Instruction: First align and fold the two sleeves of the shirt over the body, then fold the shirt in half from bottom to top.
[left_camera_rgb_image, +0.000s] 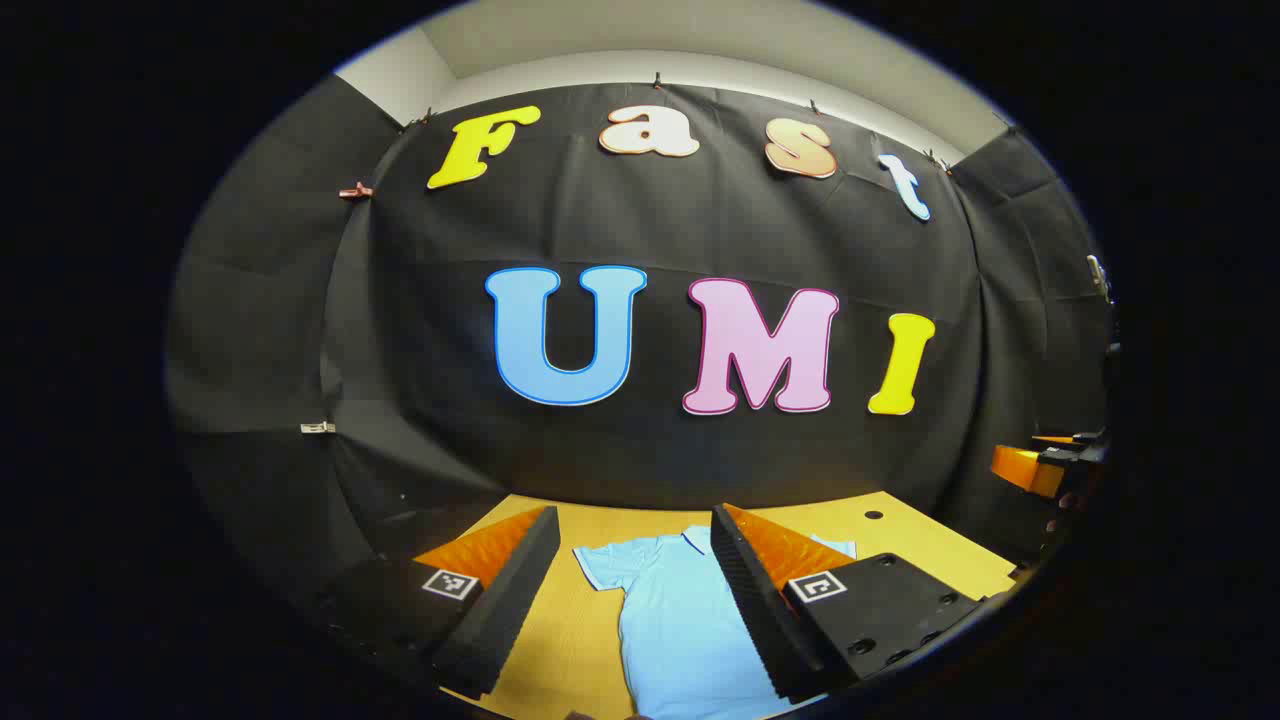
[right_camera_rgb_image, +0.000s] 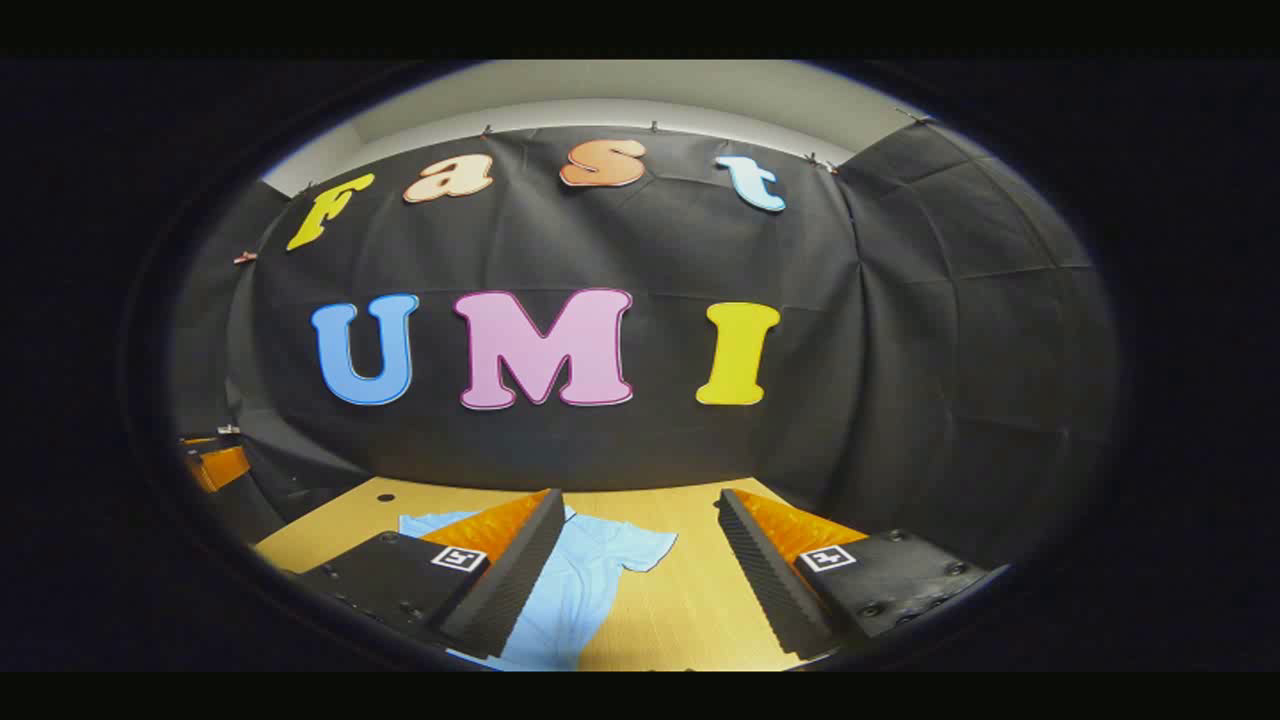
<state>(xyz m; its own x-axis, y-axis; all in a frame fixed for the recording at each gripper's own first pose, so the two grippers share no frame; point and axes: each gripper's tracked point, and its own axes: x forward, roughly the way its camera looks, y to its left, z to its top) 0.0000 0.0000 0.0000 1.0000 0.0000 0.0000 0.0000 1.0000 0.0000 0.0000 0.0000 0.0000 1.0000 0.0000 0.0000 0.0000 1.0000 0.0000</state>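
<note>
A light blue shirt (left_camera_rgb_image: 680, 620) is laid flat on a wooden table (left_camera_rgb_image: 900, 525), its collar pointed toward the far black cloth wall (left_camera_rgb_image: 400, 330) and both short sleeves spread out to the sides. In the left gripper view, the left gripper (left_camera_rgb_image: 630, 600) is held above the table with its fingers spread wide apart, nothing gripped between them. In the right gripper view, the right gripper (right_camera_rgb_image: 640, 575) is likewise held with fingers spread and empty, beside the shirt's right sleeve (right_camera_rgb_image: 640, 545).
</note>
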